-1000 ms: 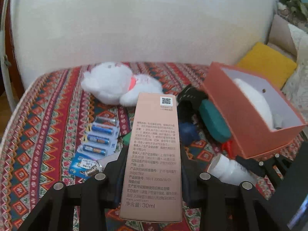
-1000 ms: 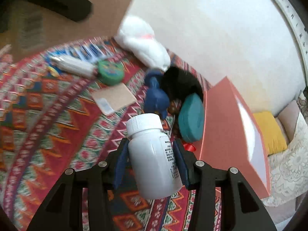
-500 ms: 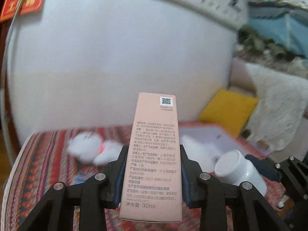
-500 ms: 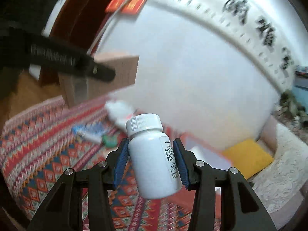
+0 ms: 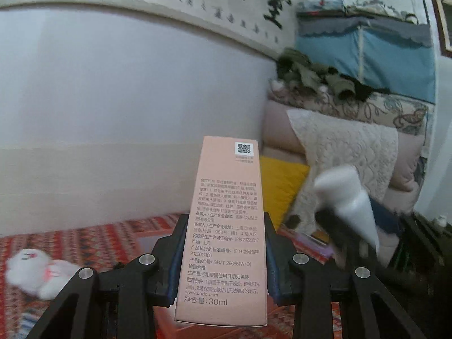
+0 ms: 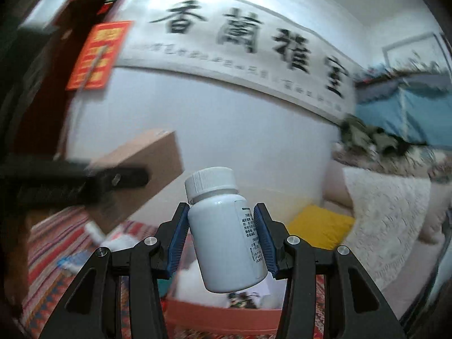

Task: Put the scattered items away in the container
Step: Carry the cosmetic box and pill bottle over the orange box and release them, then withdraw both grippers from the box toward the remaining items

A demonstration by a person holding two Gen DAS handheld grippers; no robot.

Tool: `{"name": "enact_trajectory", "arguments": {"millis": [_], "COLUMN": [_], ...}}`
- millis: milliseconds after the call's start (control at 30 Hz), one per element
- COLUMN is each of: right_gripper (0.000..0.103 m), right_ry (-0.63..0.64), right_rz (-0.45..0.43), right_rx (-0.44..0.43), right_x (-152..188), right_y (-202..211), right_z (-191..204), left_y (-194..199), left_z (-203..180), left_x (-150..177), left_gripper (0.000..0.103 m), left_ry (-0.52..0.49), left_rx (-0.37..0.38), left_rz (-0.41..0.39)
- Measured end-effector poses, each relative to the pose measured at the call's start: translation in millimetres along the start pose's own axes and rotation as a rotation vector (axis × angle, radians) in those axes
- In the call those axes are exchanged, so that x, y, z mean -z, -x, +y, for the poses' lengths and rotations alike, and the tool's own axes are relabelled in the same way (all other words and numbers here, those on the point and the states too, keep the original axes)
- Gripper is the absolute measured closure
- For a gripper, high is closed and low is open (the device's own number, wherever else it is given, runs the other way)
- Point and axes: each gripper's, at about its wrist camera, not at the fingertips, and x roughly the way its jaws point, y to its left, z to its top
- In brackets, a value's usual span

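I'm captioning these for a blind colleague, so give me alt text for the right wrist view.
The right gripper clamps a white pill bottle above an orange box on a patterned cloth; behind are a white wall, calligraphy banner and yellow cushion.

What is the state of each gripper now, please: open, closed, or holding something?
Left gripper: closed on the pink carton.
Right gripper: closed on the white pill bottle.
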Motion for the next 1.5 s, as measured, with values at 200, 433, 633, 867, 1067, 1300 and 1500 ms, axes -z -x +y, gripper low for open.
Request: {"name": "enact_trajectory", "arguments": {"millis": [200, 433, 633, 867, 1067, 1300, 1500], "right_gripper": [0.054, 0.054, 0.054, 0.024, 0.024, 0.024, 0.022], "right_ry": [-0.273, -0.425, -0.454, -0.503, -0.36, -0.147, -0.153], "right_rz": [0.133, 0.418, 0.582, 0.581, 0.618, 0.773, 0.954], "right_rx": [-0.055, -0.069, 0.0, 0.035, -0.058, -0.168, -0.313], "right_x": [16.7, 101.2, 167.5, 177.7, 164.5, 192.8, 245.9], "right_y": [-109.3, -232.1, -288.7, -290.5, -294.3, -301.3, -319.3], "right_z": [-101.8, -156.2, -167.9, -192.5, -152.0, -78.8, -52.5], "left_y": [-105.9, -233.0, -282.0, -246.2, -199.8, -132.8, -78.0], "left_z": [-5.0, 0.6, 5.8, 17.9, 49.4, 114.4, 128.8], "left_x": [10.5, 63.6, 89.7, 84.6, 100.6, 167.4, 212.0], "left_gripper": [0.064, 0.064, 0.041, 0.021, 0.019, 0.019, 0.019], "left_ry": [0.034, 0.04, 0.074, 0.095, 0.097, 0.213, 0.272], "left_rx": [0.012, -0.05, -0.097, -0.133, -0.251, -0.398, -0.442], "left_rz": [0.152, 0.378, 0.467, 0.405, 0.408, 0.515, 0.569]}}
